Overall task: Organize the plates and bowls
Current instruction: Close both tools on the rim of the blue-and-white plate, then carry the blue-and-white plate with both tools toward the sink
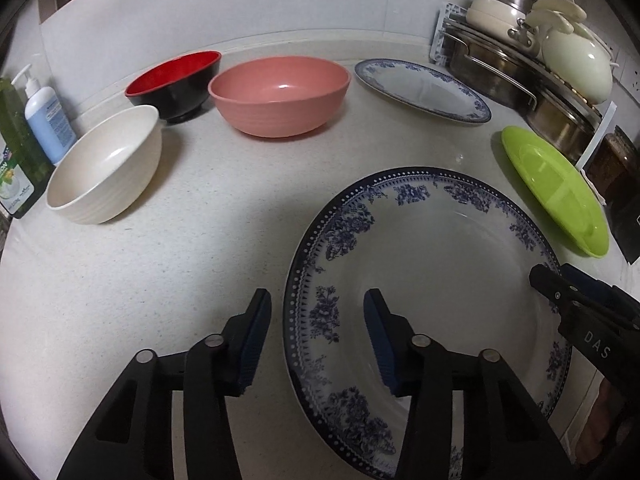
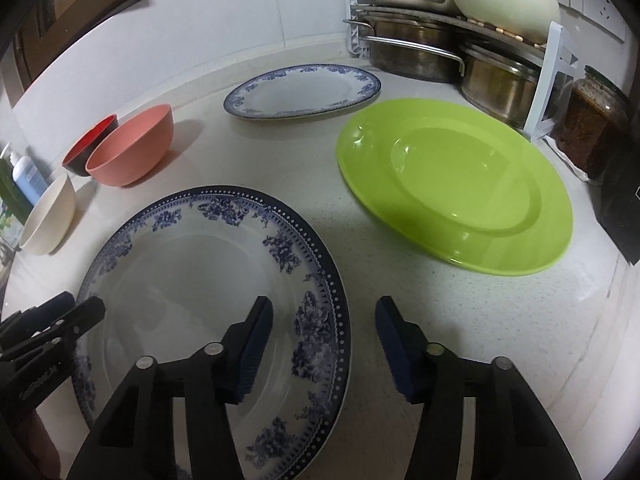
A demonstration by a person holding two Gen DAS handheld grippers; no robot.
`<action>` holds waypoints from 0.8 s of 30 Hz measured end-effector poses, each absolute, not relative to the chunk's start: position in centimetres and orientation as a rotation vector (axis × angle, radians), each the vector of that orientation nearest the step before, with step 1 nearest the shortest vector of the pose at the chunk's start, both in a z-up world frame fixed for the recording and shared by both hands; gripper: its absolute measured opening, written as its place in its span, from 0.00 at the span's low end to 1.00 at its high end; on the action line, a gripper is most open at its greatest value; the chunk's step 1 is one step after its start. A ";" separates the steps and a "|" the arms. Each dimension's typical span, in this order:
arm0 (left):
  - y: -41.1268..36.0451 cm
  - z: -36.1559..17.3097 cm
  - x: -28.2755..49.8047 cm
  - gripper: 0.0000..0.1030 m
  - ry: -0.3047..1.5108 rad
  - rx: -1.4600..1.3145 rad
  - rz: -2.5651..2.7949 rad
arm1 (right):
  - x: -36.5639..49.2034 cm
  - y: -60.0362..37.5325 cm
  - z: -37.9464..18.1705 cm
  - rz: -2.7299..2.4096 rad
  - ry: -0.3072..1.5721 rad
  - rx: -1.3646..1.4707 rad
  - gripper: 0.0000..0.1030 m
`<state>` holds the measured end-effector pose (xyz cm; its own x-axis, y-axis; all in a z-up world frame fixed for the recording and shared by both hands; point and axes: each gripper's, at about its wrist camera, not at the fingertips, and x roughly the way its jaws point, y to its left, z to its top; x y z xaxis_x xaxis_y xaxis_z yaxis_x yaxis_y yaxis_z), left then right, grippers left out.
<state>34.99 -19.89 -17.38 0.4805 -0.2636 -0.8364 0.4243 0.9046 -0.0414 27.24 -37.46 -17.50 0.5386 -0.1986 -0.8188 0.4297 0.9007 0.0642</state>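
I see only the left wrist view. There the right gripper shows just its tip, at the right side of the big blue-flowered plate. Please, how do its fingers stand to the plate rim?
Observer: The right gripper straddles the rim of the blue-flowered plate. One finger is over the plate and the other is over the counter outside it.
Operator: Do the fingers already press the rim?
Observer: No. The fingers stand apart from the rim on both sides and do not touch it.
Operator: Is the green plate in the way of the outer finger?
Observer: No. The green plate lies further ahead, with bare counter between it and that finger.
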 end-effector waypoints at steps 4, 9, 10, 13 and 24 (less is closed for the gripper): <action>-19.9 -17.7 35.2 0.38 1.002 0.174 -0.436 | 27.4 -37.5 -17.5 -0.378 0.936 0.266 0.44; -19.6 -17.7 35.3 0.34 1.008 0.160 -0.436 | 27.7 -37.1 -17.4 -0.362 0.946 0.258 0.35; -19.6 -17.7 35.3 0.34 1.007 0.160 -0.437 | 27.7 -37.0 -17.4 -0.365 0.948 0.254 0.35; -19.6 -17.8 35.2 0.33 1.006 0.154 -0.432 | 27.7 -37.0 -17.4 -0.368 0.949 0.260 0.35; -18.8 -16.9 34.8 0.33 0.984 0.136 -0.404 | 27.5 -36.6 -16.8 -0.361 0.944 0.250 0.34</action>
